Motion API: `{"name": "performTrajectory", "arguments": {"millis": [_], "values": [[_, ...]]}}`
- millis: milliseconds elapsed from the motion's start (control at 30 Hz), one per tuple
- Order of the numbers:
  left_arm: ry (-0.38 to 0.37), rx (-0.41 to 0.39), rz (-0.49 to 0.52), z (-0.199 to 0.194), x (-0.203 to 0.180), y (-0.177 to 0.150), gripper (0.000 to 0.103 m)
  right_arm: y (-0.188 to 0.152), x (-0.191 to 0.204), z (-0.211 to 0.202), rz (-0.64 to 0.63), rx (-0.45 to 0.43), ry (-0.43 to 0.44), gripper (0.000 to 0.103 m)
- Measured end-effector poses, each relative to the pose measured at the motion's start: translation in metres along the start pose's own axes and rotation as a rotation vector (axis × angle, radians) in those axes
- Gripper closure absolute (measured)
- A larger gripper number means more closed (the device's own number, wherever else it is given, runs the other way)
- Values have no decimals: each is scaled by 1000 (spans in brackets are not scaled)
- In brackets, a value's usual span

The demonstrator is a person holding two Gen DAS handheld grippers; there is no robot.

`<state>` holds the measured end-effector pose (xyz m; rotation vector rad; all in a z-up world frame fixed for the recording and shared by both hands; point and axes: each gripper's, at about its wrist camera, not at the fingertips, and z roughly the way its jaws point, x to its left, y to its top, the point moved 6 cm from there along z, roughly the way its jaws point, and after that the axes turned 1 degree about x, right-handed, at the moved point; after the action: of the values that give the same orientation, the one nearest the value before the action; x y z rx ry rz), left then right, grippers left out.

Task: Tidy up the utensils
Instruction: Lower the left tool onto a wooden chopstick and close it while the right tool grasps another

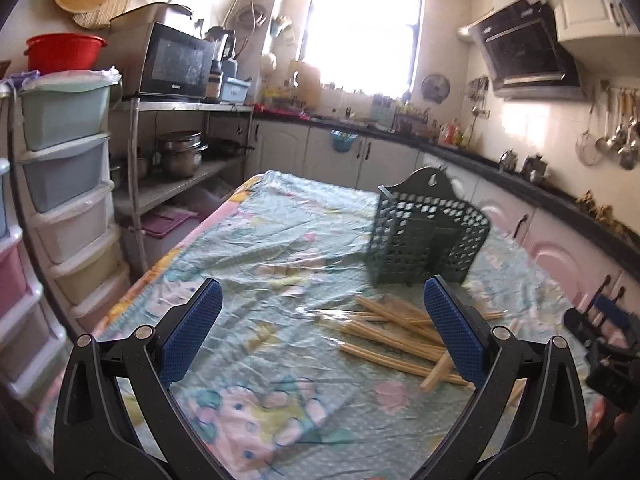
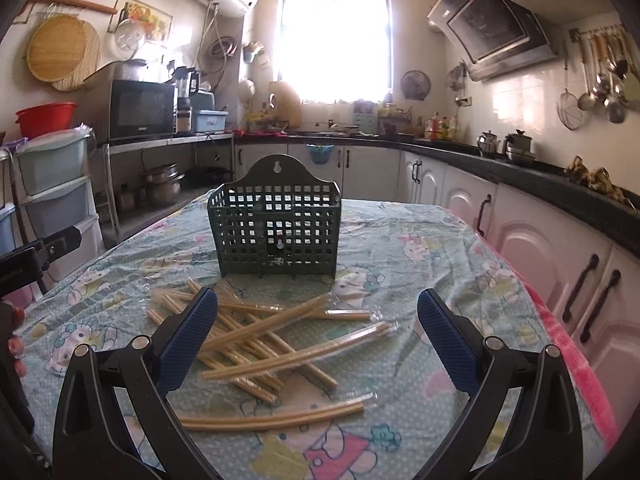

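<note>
A dark green perforated utensil holder (image 2: 276,232) stands upright on the table, beyond a loose pile of wrapped wooden chopsticks (image 2: 264,340). One wrapped pair (image 2: 276,416) lies apart, nearer to me. My right gripper (image 2: 318,340) is open and empty, held above the near side of the pile. In the left wrist view the holder (image 1: 428,240) is at centre right and the chopsticks (image 1: 396,336) lie in front of it. My left gripper (image 1: 320,332) is open and empty, to the left of the pile.
The table wears a pale cartoon-print cloth under clear plastic (image 2: 420,248). Stacked plastic drawers (image 1: 64,184) and a metal shelf with pots (image 1: 180,156) stand to the left. Cabinets (image 2: 540,256) run along the right. The right gripper shows at the left view's right edge (image 1: 600,332).
</note>
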<state>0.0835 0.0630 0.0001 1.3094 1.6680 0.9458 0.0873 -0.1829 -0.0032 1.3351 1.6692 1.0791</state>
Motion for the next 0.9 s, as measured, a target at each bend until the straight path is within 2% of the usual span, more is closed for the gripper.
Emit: {"name": "performTrajectory", "arguments": {"millis": [267,367,500,567,733,900], "values": [[-12,166,87,35,1,5,10,12,9,32,-64,103,38,6],[-46,236,74,51,-1,0,10,10,11,53,-84,175,44,6],[-81,345,51,74,-5,-10,11,4,2,81,-69,266,9,6],[-106,397,31,84,-8,-18,18,2,-5,90,-60,282,-16,6],[-122,467,10,99,-16,-35,36,-2,-21,109,-49,327,-59,6],[-151,512,-21,106,-23,-44,43,1,-32,120,-32,338,-67,6]]}}
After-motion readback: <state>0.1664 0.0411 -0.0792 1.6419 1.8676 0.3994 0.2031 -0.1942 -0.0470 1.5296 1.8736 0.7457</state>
